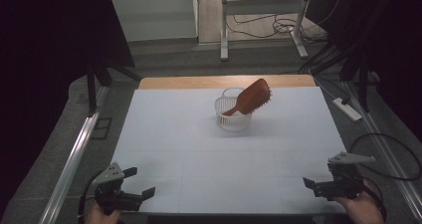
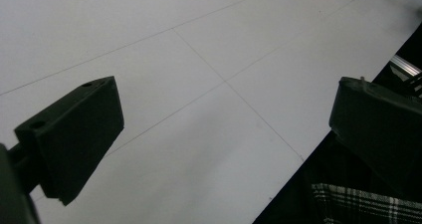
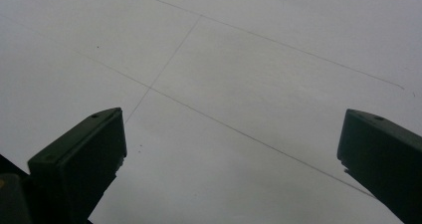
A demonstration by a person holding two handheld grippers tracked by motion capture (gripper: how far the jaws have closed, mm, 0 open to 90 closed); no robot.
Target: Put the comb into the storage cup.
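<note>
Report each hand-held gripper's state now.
Left hand-held gripper: open, holding nothing.
Right hand-held gripper: open, holding nothing.

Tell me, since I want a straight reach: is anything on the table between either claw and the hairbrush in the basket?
Nothing visible is. The brush leans in the white basket at the far middle of the table. The left claw and right claw are open at the near corners, with only bare white surface between.
</note>
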